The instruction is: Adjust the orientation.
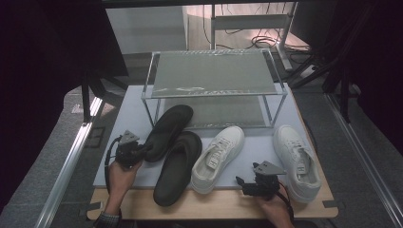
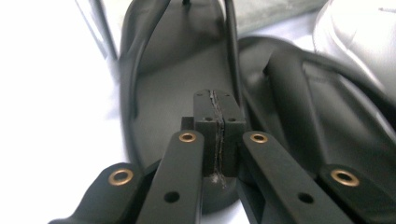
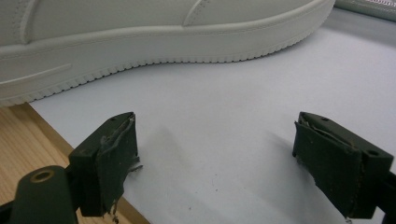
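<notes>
**Clamping the far slipper at its near left rim**

Closing on the rim of the far black slipper (image 1: 167,130), the left gripper (image 1: 142,150) has its jaws pressed together; in the left gripper view the pads meet over the heel edge of that slipper (image 2: 177,88), with the edge pinched between them. The right gripper (image 1: 243,184) rests near the front edge of the worktop (image 1: 228,202), its jaws standing wide apart with nothing between them, over the pale mat (image 3: 224,154).

Open room lies on the mat (image 1: 128,123) left of the slippers, and in the gap between the two white sneakers. A bare wooden strip runs along the near edge. The wire shelf rack (image 1: 214,76) closes off the far side, its lower tier just beyond the slipper's toe.

Counted: two black slippers, two white sneakers, one rack with two tiers.

The held slipper is matt black, smooth, with a broad strap, lying slanted with its toe toward the rack. The second slipper (image 1: 178,168) lies just to its right and nearer, touching it. The left sneaker (image 1: 217,159) lies beside that; the right sneaker (image 1: 297,161) lies well to the right, near the mat's edge.
</notes>
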`<state>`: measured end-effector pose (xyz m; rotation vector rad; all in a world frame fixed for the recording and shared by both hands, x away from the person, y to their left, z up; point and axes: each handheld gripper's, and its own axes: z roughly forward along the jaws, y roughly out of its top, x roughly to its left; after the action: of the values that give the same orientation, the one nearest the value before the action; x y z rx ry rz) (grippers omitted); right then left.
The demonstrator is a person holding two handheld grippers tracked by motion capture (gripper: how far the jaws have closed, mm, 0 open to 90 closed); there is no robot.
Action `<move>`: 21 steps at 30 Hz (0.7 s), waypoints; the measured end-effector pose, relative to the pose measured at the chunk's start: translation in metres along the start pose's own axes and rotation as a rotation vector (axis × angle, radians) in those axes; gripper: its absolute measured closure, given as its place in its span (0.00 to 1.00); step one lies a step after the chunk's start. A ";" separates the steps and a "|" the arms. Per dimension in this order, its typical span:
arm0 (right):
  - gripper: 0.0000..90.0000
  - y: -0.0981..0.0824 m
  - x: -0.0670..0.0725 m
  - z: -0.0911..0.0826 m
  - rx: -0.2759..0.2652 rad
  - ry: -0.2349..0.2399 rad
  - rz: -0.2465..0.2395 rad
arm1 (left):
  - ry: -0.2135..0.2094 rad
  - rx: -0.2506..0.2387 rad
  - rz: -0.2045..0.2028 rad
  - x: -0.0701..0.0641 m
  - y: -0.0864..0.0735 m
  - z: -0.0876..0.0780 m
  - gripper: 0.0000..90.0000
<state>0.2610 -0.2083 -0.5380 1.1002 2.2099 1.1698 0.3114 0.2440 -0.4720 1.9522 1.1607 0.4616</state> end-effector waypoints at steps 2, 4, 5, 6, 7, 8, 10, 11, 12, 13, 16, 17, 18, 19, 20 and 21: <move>0.16 0.000 0.000 0.000 0.000 0.000 0.000 | 0.001 -0.001 -0.008 0.001 -0.006 -0.005 0.99; 0.16 0.000 0.000 0.000 0.000 0.000 0.000 | -0.002 -0.004 -0.033 0.005 -0.020 -0.014 0.99; 0.16 0.000 0.000 0.000 0.000 0.000 0.000 | -0.001 -0.001 -0.038 0.006 -0.025 -0.016 0.99; 0.16 0.000 0.000 0.000 0.000 0.000 0.000 | 0.001 0.003 -0.044 0.007 -0.030 -0.018 0.99; 0.16 0.000 0.000 0.000 0.001 -0.002 -0.001 | 0.002 0.007 -0.051 0.009 -0.036 -0.020 0.99; 0.16 0.000 0.000 0.000 0.001 -0.002 -0.001 | 0.002 0.007 -0.051 0.009 -0.036 -0.020 0.99; 0.16 0.000 0.000 0.000 0.001 -0.002 0.000 | 0.003 0.016 -0.065 0.011 -0.048 -0.023 0.99; 0.16 0.000 0.000 0.000 0.001 -0.003 -0.001 | 0.003 0.021 -0.068 0.011 -0.051 -0.024 1.00; 0.16 0.000 0.000 0.000 0.001 -0.003 0.000 | 0.005 0.024 -0.071 0.011 -0.054 -0.024 1.00; 0.16 0.000 0.000 0.000 0.001 -0.003 -0.001 | 0.003 0.026 -0.074 0.011 -0.057 -0.023 1.00; 0.16 0.000 0.000 0.000 0.001 -0.003 -0.001 | 0.009 0.038 -0.069 0.010 -0.061 -0.020 1.00; 0.16 0.000 0.000 0.000 0.001 -0.003 -0.001 | 0.010 0.043 -0.067 0.010 -0.062 -0.018 1.00; 0.16 0.000 0.000 0.000 0.001 -0.003 -0.001 | 0.011 0.047 -0.064 0.010 -0.062 -0.017 1.00; 0.16 0.000 0.000 0.000 0.001 -0.003 -0.001 | 0.011 0.047 -0.064 0.010 -0.062 -0.017 1.00; 0.16 0.000 0.000 0.000 0.001 -0.003 -0.001 | 0.015 0.051 -0.061 0.009 -0.062 -0.015 1.00; 0.16 0.000 0.000 0.000 0.001 -0.003 -0.001 | 0.018 0.054 -0.057 0.009 -0.062 -0.014 1.00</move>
<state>0.2610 -0.2082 -0.5379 1.1007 2.2091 1.1661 0.2719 0.2736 -0.5131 1.9585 1.2490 0.4230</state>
